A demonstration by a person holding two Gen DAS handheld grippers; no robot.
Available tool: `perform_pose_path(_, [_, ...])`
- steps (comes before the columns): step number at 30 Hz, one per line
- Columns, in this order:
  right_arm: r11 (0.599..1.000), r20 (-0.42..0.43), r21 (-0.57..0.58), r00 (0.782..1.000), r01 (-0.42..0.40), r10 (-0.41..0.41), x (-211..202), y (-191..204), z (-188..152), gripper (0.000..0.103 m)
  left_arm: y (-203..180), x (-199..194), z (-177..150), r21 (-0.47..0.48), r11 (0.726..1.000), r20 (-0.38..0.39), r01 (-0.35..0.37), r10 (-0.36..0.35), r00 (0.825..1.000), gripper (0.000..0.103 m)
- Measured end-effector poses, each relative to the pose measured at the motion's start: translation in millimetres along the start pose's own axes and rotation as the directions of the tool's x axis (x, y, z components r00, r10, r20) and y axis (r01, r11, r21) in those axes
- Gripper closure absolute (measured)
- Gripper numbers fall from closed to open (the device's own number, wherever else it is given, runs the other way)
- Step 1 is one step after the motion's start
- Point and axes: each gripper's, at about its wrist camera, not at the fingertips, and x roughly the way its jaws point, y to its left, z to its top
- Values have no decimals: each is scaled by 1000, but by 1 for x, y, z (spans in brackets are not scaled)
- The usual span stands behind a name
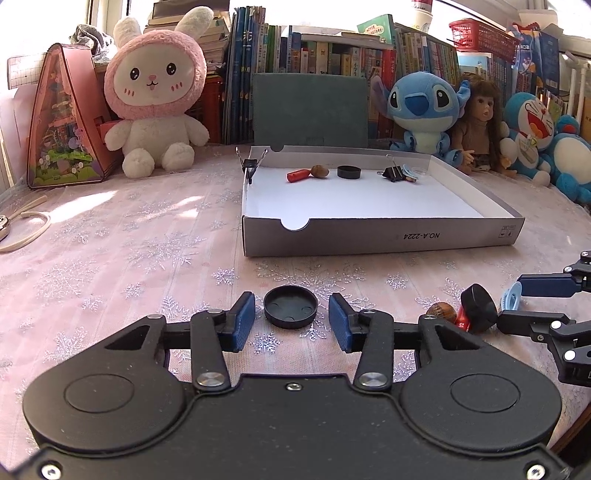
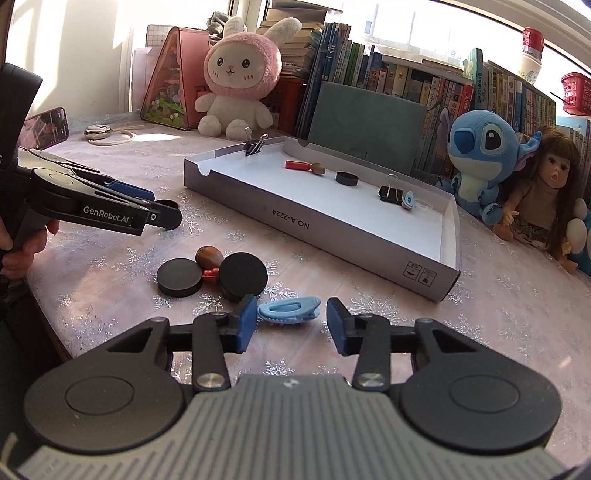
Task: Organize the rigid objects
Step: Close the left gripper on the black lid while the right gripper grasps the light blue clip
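Pink tablecloth point(image 1: 110, 236) with silver snowflakes covers table. Row of books point(image 1: 332, 55) along far edge at 12 o'clock — bright windows behind, sunlight patches on cloth at 9 o'clock. Pink rabbit plush point(image 1: 155, 96) at 11 o'clock, blue plush point(image 1: 421, 107) and doll point(image 1: 476, 122) at 2 o'clock — red basket point(image 1: 480, 35) above.

Bare tablecloth point(image 1: 110, 258) lies open to my left, and a clear strip runs between me and the shallow box point(image 1: 369, 232). On my right a cluster crowds the cloth: two black discs point(image 2: 180, 277), a nut point(image 2: 208, 255) and the blue clip point(image 2: 288, 312). Plush toys point(image 1: 155, 99) wall off the back
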Motion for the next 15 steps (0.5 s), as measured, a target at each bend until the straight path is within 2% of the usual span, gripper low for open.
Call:
perform_pose_path(2, [1000,0,4,1000,0,0,1,0,0,59,-1,-1,0,-3,1000,5,-1,1,1000,73])
perform_pose_path(15, [994,17,101,999,35,-37,-2,-16,7,60,-2,-14,9,-22,1000,29,-6,6,1000,73])
